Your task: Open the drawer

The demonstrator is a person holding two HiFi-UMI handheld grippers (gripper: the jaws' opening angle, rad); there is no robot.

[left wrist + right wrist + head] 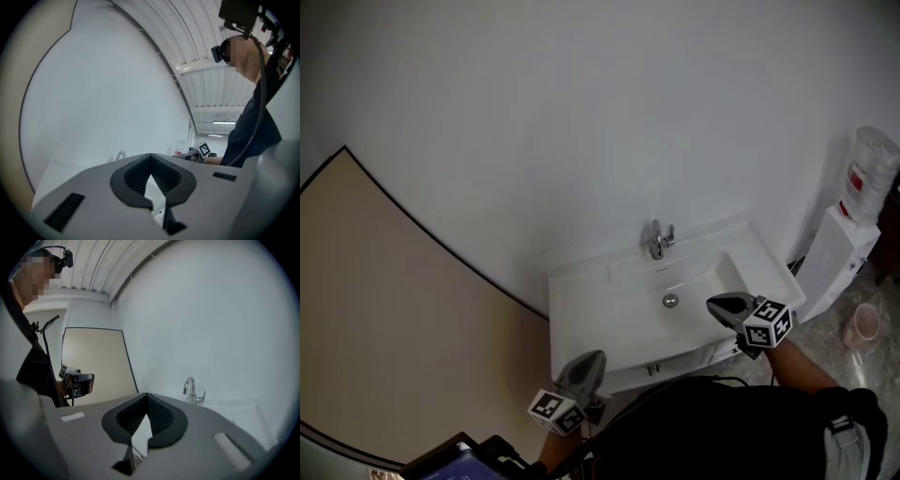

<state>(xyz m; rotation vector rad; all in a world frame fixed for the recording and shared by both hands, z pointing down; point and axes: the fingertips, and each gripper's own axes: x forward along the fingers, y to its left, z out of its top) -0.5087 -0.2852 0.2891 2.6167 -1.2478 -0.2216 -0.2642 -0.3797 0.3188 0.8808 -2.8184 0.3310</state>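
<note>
Dark-clad and close under the head camera, a person [722, 427] stands at a white washbasin unit with both tools raised. At left, the left tongs [596, 357] hang just off the unit's front left corner, tips together and gripping nothing. The drawer [694, 357] sits in the front face under the counter [581, 278], below the sink [670, 286] and faucet [659, 240], and appears fully shut; its small handle [653, 369] is barely legible. At right, the right tongs [712, 303] hover above the sink's right side, likewise pressed shut and empty. Doing this step well likely means dropping one tool to the front face, spreading its tips before they reach the handle, closing squarely on it, then drawing straight back toward the body, not sideways, so the drawer runs free.
</note>
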